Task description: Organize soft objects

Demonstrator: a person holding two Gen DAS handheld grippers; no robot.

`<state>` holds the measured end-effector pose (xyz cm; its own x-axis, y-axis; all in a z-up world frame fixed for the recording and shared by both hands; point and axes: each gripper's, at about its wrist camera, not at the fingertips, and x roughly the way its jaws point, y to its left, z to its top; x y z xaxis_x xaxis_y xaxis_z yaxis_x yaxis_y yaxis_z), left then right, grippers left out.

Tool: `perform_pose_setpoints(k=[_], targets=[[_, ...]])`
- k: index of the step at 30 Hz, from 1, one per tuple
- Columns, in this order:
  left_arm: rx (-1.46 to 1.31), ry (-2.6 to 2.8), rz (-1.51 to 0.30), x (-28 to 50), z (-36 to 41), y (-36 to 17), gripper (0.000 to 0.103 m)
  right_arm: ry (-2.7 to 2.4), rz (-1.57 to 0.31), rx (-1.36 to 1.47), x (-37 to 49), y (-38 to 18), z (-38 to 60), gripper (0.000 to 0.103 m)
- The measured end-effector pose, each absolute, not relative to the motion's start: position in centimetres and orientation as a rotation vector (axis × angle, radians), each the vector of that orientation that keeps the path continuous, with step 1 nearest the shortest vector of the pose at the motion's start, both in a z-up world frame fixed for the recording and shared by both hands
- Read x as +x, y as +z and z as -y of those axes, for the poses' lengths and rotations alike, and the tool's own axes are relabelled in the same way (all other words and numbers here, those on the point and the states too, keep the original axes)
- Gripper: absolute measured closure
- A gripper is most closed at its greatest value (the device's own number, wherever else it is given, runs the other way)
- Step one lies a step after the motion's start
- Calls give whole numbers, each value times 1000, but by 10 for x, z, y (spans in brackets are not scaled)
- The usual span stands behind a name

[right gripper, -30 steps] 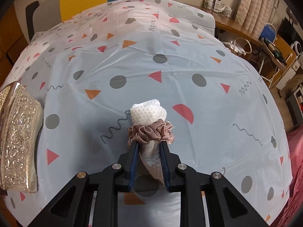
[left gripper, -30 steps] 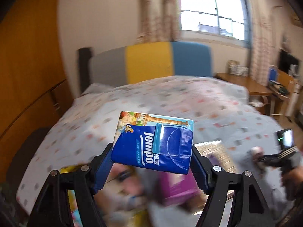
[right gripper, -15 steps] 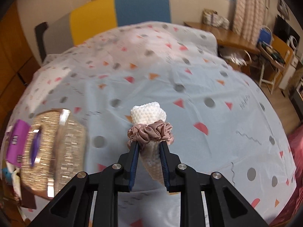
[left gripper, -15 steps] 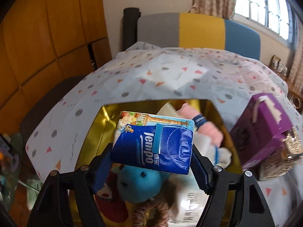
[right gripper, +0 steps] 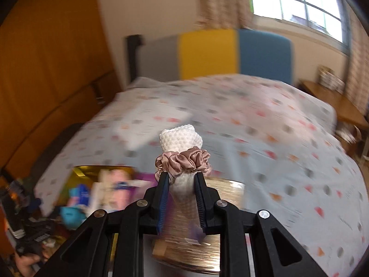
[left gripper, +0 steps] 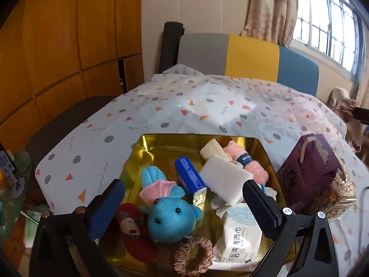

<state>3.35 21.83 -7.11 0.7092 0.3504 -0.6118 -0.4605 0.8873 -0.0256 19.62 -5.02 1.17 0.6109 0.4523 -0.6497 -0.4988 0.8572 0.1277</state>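
Left gripper: hangs over the tin with its blue-padded jaws spread wide and nothing between them.
Gold tin: a shiny gold metal box sitting open on the white tablecloth with coloured triangles and grey dots, packed with soft things.
Red doll: a small red-capped plush figure at the tin's near left corner, touching the blue toy beside it.
Blue plush toy: a round-headed, bright blue soft animal with a pink collar, lying face up, ears pointing away.
Tissue pack: a dark blue pocket pack standing on edge in the middle of the tin, leaning between the blue toy and the white sponge.
Brown scrunchie: a ruffled ring at the tin's near edge.
White sponge: a pale rectangular block resting tilted on the pile.
Wet wipes: a white soft packet, partly under the right finger.
Pink towel: a rolled fluffy cloth with a dark band, at the far right, beside a beige roll.
Purple box: a carton standing just outside the tin's right wall.
Right gripper: clamped tight on a rolled white knitted cloth ringed by a dusty-pink satin scrunchie, held up in the air above the table; the view around it is blurred.
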Motion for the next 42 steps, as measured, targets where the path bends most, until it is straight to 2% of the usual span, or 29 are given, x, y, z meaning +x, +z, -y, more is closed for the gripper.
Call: perform_pose_setpoints(k=[6, 12, 13, 15, 17, 18, 20, 22, 30, 42], targets=[[-204, 502, -612, 6, -226, -59, 0, 758, -748, -169, 158, 0, -58, 81], [-231, 540, -602, -16, -234, -58, 0, 831, -874, -233, 142, -66, -133, 76], [-237, 547, -604, -19, -235, -57, 0, 833, -899, -239, 138, -77, -141, 71], [-235, 559, -603, -21, -234, -57, 0, 839, -942, -260, 136, -98, -154, 69], [-225, 574, -609, -23, -232, -57, 0, 824, -964, -272, 137, -113, -156, 58], [-222, 581, -608, -24, -231, -57, 0, 828, -972, -265, 135, -116, -155, 55], [-200, 607, -601, -25, -226, -56, 0, 838, -958, -251, 129, -115, -148, 39], [-191, 618, -589, -26, -221, -54, 0, 838, -919, -240, 121, -107, -139, 34], [-202, 597, -567, -26, -206, -48, 0, 681, -698, -256, 91, -61, -91, 34], [-181, 568, -564, -27, -181, -44, 0, 540, -665, -198, 81, -60, -49, 34]])
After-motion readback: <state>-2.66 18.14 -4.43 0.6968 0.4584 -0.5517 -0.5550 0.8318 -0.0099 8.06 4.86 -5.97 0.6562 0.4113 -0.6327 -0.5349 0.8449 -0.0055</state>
